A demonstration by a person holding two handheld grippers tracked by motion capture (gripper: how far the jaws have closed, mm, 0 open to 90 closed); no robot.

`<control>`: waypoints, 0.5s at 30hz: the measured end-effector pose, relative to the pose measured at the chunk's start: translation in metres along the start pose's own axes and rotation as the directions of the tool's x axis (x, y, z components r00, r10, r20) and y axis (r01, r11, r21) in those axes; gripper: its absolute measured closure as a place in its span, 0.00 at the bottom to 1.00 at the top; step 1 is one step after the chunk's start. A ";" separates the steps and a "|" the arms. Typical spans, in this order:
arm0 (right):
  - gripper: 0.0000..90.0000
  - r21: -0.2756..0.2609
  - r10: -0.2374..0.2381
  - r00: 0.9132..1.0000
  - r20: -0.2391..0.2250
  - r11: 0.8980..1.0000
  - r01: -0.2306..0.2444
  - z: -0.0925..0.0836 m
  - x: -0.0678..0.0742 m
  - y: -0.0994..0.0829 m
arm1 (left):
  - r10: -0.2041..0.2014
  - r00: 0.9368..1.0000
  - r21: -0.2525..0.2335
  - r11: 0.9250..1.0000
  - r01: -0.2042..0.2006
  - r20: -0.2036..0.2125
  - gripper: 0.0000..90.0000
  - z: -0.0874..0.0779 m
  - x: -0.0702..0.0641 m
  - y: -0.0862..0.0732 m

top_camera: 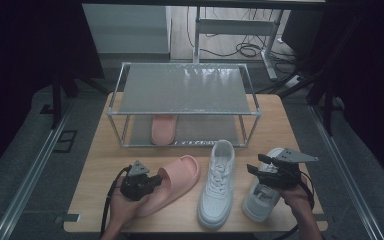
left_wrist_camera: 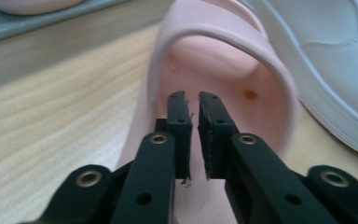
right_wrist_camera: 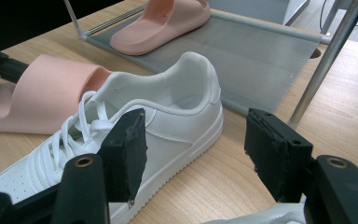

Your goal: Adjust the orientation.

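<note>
A pink slide (top_camera: 180,175) lies on the wooden table, toe toward the rack. My left gripper (top_camera: 157,179) hovers over its heel end. In the left gripper view my left gripper (left_wrist_camera: 193,95) points into the slide's strap (left_wrist_camera: 270,60); its jaws stand a narrow gap apart with nothing between them. A white sneaker (top_camera: 217,185) lies in the middle. My right gripper (top_camera: 258,165) is wide open above a second white sneaker (top_camera: 260,200). In the right gripper view my right gripper (right_wrist_camera: 196,116) frames the middle sneaker's heel (right_wrist_camera: 182,135) without touching it.
A two-shelf metal rack (top_camera: 185,90) stands at the back of the table. Another pink slide (top_camera: 162,129) sits on its lower shelf (right_wrist_camera: 261,51). Bare wood lies left of the slide and in front of the rack. Cables run on the floor behind.
</note>
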State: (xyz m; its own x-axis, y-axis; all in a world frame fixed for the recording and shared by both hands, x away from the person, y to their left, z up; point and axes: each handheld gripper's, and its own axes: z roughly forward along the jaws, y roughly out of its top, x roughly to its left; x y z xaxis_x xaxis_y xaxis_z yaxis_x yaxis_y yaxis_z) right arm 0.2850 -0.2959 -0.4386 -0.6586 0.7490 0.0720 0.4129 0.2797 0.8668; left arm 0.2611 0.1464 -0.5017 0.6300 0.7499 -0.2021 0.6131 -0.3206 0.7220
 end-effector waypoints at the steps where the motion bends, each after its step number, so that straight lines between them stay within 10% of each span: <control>1: 0.43 0.001 0.000 1.000 0.001 1.000 0.000 0.000 0.000 0.000 | 0.007 1.000 0.000 1.000 -0.007 0.003 0.88 -0.003 -0.001 -0.002; 15: 0.43 0.006 0.003 1.000 0.001 1.000 -0.003 0.001 -0.001 -0.001 | 0.027 0.997 0.039 0.999 -0.030 0.077 0.54 -0.017 -0.015 -0.007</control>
State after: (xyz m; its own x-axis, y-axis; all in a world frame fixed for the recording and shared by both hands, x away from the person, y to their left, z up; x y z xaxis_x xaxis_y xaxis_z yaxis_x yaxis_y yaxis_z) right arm 0.2861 -0.2963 -0.4403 -0.6567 0.7506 0.0737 0.4187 0.2815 0.8634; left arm 0.2388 0.1472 -0.4927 0.6812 0.6943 -0.2324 0.6119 -0.3656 0.7013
